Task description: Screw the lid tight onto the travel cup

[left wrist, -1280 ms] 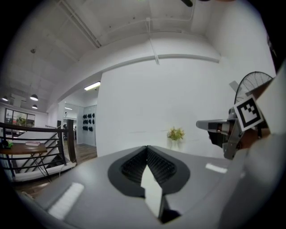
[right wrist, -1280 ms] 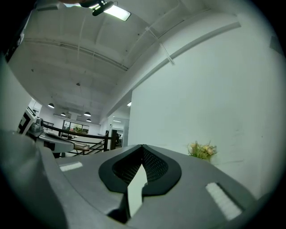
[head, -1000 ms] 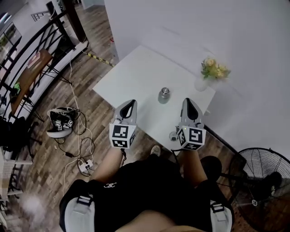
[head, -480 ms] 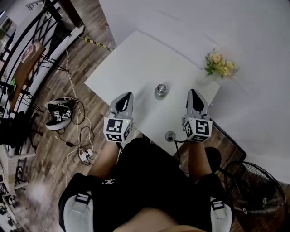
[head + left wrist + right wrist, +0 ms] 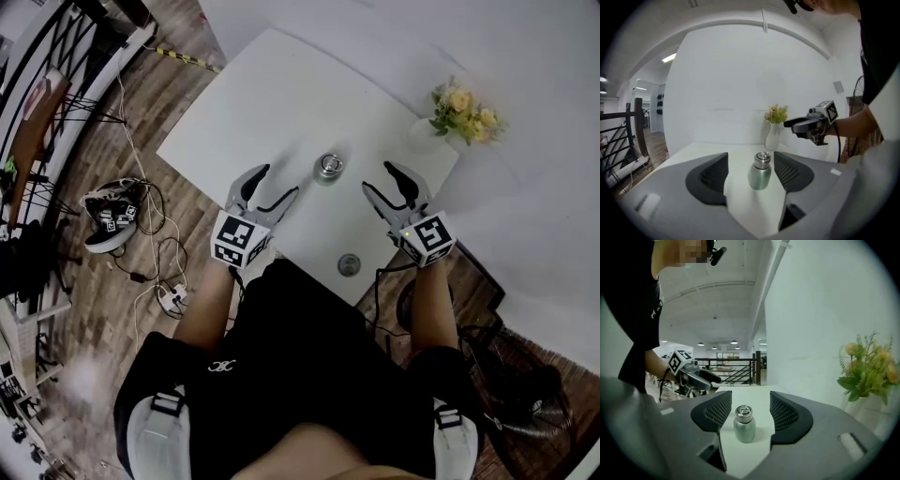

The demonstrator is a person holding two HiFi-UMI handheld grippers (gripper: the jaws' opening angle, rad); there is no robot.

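Travel cup (image 5: 328,167) stands upright near the middle of the white table (image 5: 253,94), silver cap on top, untouched. Left gripper (image 5: 278,181) and right gripper (image 5: 377,178) flank it, both empty, jaws opening, clear of the cup. A small round piece (image 5: 349,265) lies at the near edge.

No legible wording, number or brand is shown. Only black-and-white square patterns are carried by the left marker cube (image 5: 239,242) and the right marker cube (image 5: 429,239); a small white emblem on the person's shorts (image 5: 217,367) cannot be read.
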